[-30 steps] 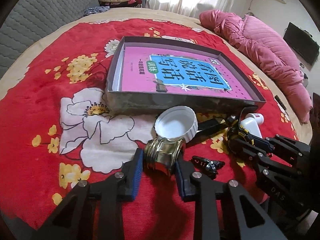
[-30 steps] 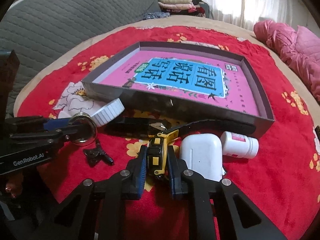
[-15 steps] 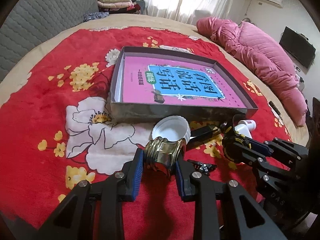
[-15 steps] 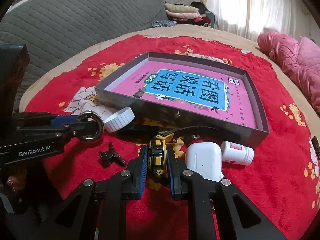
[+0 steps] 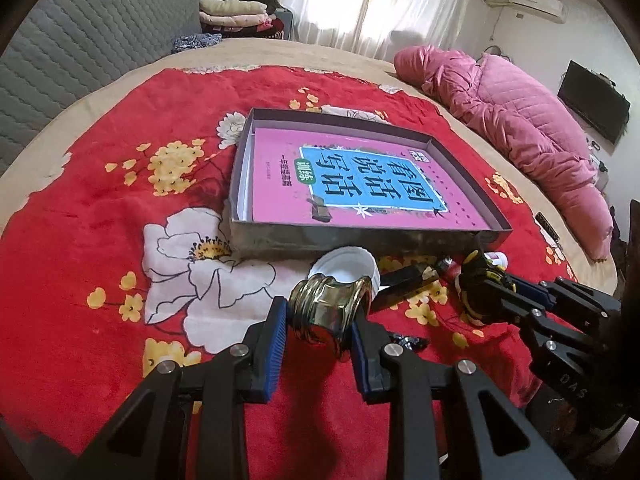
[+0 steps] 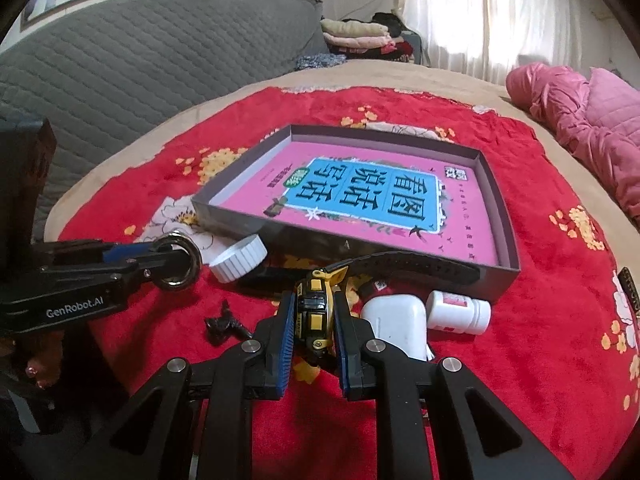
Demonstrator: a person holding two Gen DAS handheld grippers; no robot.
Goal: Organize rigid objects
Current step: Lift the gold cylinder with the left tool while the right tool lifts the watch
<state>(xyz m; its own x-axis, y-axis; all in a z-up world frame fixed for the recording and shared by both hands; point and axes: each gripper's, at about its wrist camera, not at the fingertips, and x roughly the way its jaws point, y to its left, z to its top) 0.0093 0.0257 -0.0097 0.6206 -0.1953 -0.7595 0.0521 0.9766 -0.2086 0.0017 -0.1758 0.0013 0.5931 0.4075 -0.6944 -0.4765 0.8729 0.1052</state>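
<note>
Right wrist view: right tool [image 6: 314, 314] clamps watch [image 6: 316, 312], lifted higher; left tool [image 5: 320, 330] still grips brass fitting [image 5: 328, 308].

Left wrist cam sits just behind the left gripper [image 5: 320, 336], looks fwd and down along its fingers, close over the red flower blanket [image 5: 100, 240]. Right wrist cam does the same behind the right gripper [image 6: 314, 320], from the other side. Both face the gray box [image 5: 360, 240] w/ the pink book [image 5: 360, 184], window behind. Each cam sees the other gripper: right one at the left cam's right edge, left one at the right cam's left edge.
</note>
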